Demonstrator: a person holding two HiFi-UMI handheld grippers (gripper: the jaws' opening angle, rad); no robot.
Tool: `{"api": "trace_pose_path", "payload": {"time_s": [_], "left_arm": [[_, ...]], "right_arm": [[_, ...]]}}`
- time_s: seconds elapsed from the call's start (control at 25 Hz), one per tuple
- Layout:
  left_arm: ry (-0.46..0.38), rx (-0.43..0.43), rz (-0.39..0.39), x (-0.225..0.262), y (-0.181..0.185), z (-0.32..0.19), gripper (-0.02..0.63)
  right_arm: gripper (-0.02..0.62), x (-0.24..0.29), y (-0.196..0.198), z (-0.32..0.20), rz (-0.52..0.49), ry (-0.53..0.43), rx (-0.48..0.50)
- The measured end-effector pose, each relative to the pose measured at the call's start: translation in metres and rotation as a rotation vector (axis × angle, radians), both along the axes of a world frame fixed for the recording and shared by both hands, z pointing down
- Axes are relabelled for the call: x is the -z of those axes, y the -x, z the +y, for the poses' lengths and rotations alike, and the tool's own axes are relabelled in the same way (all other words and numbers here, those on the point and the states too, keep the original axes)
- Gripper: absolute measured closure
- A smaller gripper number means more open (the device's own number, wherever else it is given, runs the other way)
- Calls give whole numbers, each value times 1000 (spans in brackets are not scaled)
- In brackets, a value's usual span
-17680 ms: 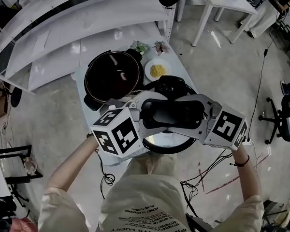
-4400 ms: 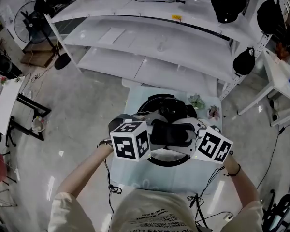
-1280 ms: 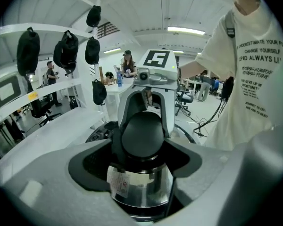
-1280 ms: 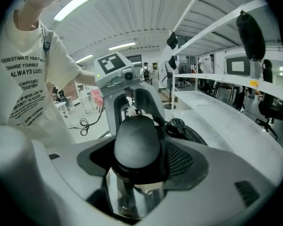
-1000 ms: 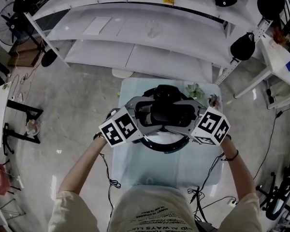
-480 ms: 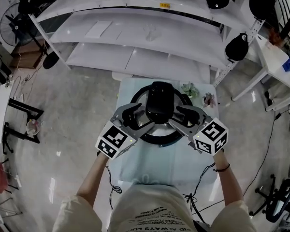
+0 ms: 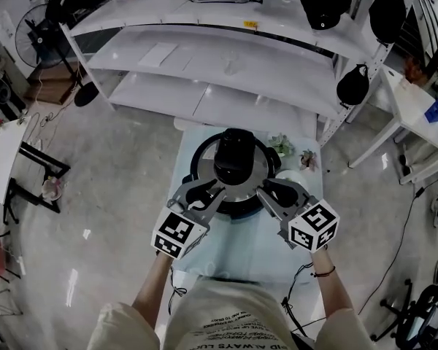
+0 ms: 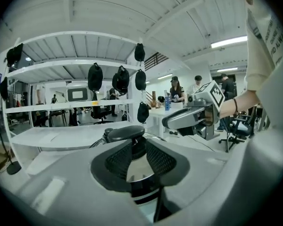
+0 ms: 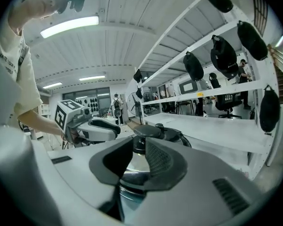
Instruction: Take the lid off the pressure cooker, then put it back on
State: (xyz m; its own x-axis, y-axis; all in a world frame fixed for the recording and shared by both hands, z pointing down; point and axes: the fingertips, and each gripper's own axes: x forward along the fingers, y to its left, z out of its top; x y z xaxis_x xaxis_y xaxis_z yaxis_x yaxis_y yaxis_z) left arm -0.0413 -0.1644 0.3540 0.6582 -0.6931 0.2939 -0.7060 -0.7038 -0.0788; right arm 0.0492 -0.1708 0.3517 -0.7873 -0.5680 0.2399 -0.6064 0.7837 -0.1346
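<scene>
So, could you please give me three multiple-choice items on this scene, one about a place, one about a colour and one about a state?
1. In the head view, the small potted plants stand on the table:
A right of the pressure cooker
B left of it
C on top of it

2. The handle on the lid is:
A red
B white
C black

3. The pressure cooker is:
A lidless
B lidded
C tipped on its side

Answers:
1 A: both plants sit by the table's far right corner, beside the cooker.
2 C: the handle shows black against the shiny metal lid.
3 B: the lid sits on the upright cooker.
</scene>
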Motion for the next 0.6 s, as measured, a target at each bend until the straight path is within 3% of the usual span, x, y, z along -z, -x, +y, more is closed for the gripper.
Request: {"api": "trace_pose_path", "payload": {"time_s": [0.28, 0.6], "left_arm": [[-30, 66, 20, 10, 0, 23, 555], [-74, 132, 67, 28, 8, 36, 571]], "right_arm": [[548, 13, -6, 21, -51, -24, -13], [583, 32, -22, 34, -111, -83, -50]]}}
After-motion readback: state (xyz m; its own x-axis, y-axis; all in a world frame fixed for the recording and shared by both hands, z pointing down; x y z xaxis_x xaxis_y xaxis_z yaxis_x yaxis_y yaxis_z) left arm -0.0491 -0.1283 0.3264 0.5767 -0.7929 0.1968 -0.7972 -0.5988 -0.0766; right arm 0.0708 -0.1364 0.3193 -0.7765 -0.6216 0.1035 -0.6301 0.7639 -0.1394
